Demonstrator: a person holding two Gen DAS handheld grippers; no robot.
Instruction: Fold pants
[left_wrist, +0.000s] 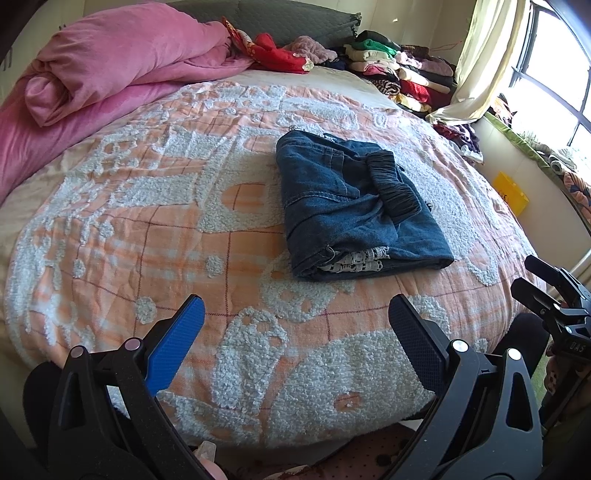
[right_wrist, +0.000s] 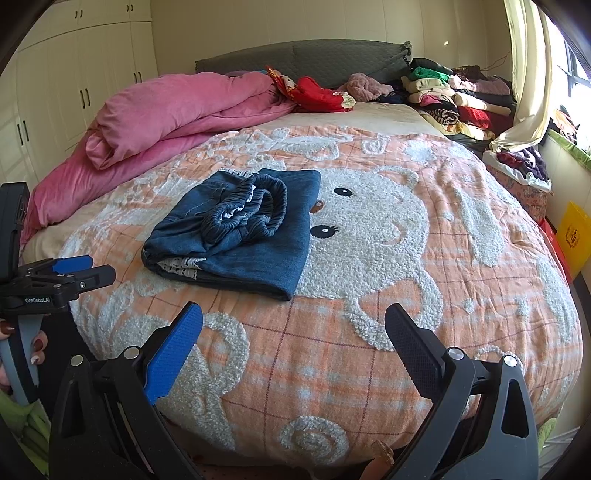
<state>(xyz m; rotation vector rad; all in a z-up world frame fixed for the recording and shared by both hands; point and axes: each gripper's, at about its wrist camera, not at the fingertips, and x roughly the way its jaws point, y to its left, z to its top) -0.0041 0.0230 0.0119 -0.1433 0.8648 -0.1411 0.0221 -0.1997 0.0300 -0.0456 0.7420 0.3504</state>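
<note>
Folded denim pants (left_wrist: 354, 206) lying in a compact stack on the orange-and-white bedspread (left_wrist: 155, 229), roughly mid-bed, elastic waistband (left_wrist: 393, 184) bunched on top, white lace trim (left_wrist: 354, 263) peeking from the near edge. Nothing touching the pants. Left gripper (left_wrist: 295, 332) hovering over the near end of the bed, jaws spread wide, nothing between them; blue pad (left_wrist: 175, 343) on one finger, black pad (left_wrist: 417, 345) on the other. Right gripper (right_wrist: 293, 336) same: jaws wide apart, empty, held above the bedspread, pants ahead and a bit left of it. Seen from the right wrist view, left gripper at far left edge, hand (right_wrist: 35, 347) with dark-painted nails on its handle; jaw spacing from that angle hard to judge. Right gripper's body just visible at the right edge of the left wrist view. Pink duvet (left_wrist: 110, 66) bundled along the left side of the bed, red fabric (left_wrist: 277, 55) near the grey headboard (left_wrist: 288, 18), stack of folded clothes (left_wrist: 402, 70) at the far right corner, curtain (left_wrist: 480, 62) and window beside it. White wardrobe (right_wrist: 74, 81) on the left wall, yellow bag (right_wrist: 574, 232) on the floor at right.
</note>
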